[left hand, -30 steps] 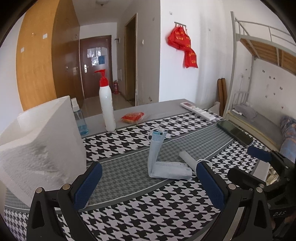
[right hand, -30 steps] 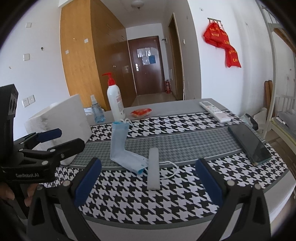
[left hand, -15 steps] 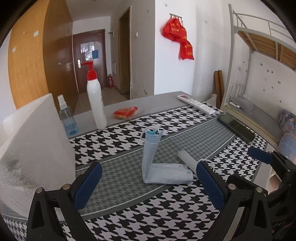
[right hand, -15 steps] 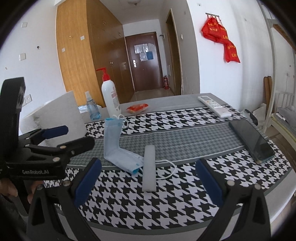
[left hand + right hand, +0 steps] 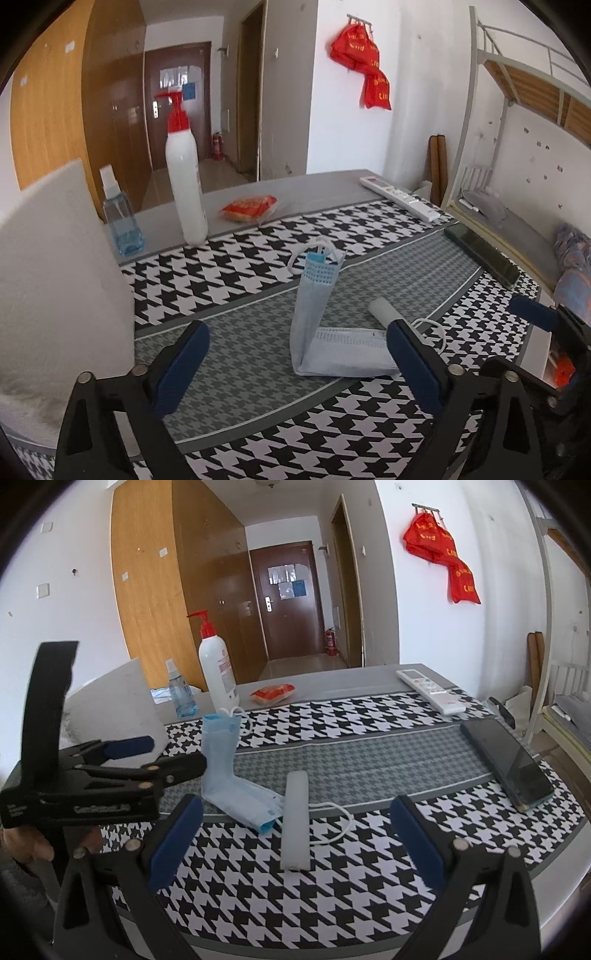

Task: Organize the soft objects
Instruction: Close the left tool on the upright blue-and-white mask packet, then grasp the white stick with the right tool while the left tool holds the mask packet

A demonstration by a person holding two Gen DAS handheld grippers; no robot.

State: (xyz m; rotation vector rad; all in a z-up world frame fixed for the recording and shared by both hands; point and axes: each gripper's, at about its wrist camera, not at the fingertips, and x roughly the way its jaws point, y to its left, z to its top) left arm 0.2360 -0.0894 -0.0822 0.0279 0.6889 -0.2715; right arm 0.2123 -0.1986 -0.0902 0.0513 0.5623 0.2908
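Note:
A light blue face mask (image 5: 314,306) is bent into an L on the houndstooth tablecloth (image 5: 258,258), one half standing up and the other lying flat. A white stick-like roll (image 5: 382,309) lies beside its flat end, touching a white ear loop. My left gripper (image 5: 297,365) straddles the mask's bend. Its jaws are closing with the mask between them, and the pads do not press on it. In the right wrist view the left gripper (image 5: 171,755) reaches in from the left toward the mask (image 5: 221,760). My right gripper (image 5: 297,840) stands wide open around the near end of the white roll (image 5: 295,823).
A big white foam block (image 5: 55,277) stands at the left. At the back are a white pump bottle (image 5: 184,184), a blue spray bottle (image 5: 120,221), a red packet (image 5: 249,208) and a remote (image 5: 399,197). A phone (image 5: 480,254) lies at the right edge, with a bunk bed beyond.
My left gripper has moved forward and down toward the mask, which now sits larger between its fingers; the fingers stand slightly closer together. The right gripper has hardly moved.

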